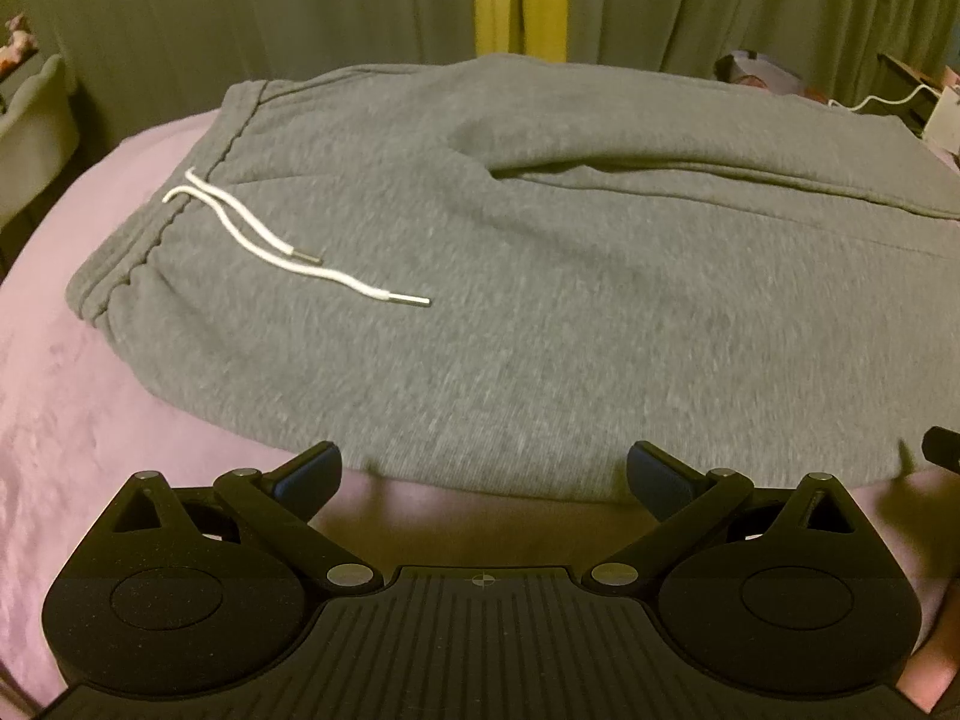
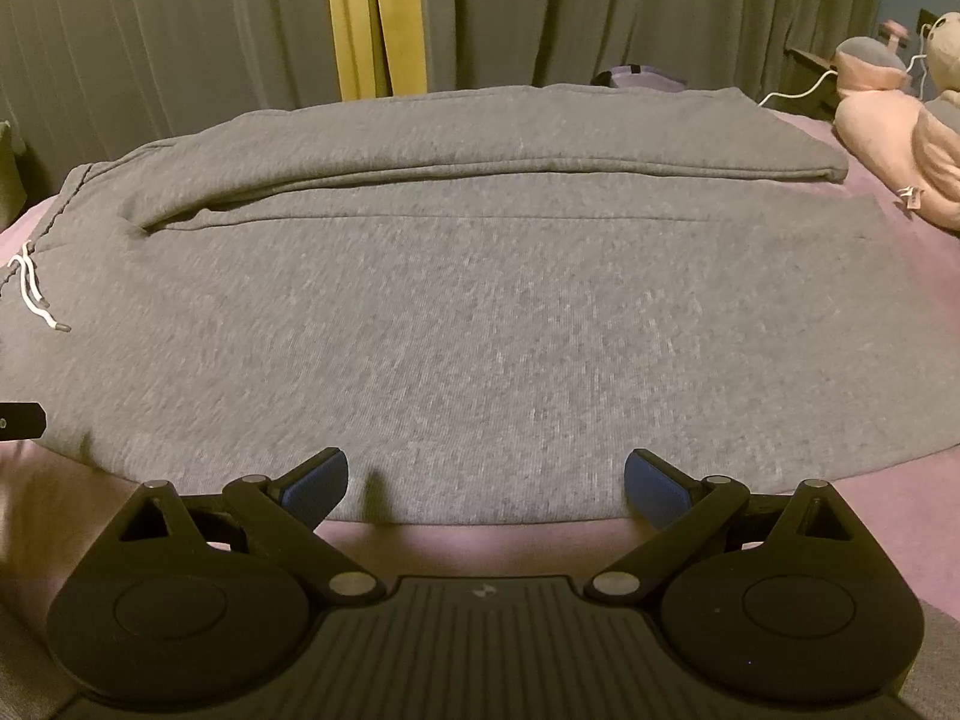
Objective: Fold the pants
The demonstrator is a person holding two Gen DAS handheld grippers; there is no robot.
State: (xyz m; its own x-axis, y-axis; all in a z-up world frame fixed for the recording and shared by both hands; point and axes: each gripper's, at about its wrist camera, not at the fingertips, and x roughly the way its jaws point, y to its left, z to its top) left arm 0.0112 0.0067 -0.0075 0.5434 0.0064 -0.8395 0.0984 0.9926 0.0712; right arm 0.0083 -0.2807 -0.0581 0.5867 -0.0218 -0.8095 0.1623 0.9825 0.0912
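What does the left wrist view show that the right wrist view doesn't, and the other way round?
Only the left wrist view shows the whole waistband and a pale bin. Only the right wrist view shows the leg cuffs and pink plush toys. Both show the grey pants, white drawstring, pink bedcover, curtains, and an open left gripper and right gripper.

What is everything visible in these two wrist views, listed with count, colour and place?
sweatpants: one, grey, spread flat on the bed cover, waistband to the left
drawstring: two white ends with metal tips, lying on the pants by the waistband
bed cover: one, pink, under the pants
curtains: grey-green with one yellow strip, behind the bed
plush toys: pink, exact count unclear, far right
cable: one, white, far right
left gripper: black, blue pads, open at the pants' near edge
right gripper: black, blue pads, open at the near edge
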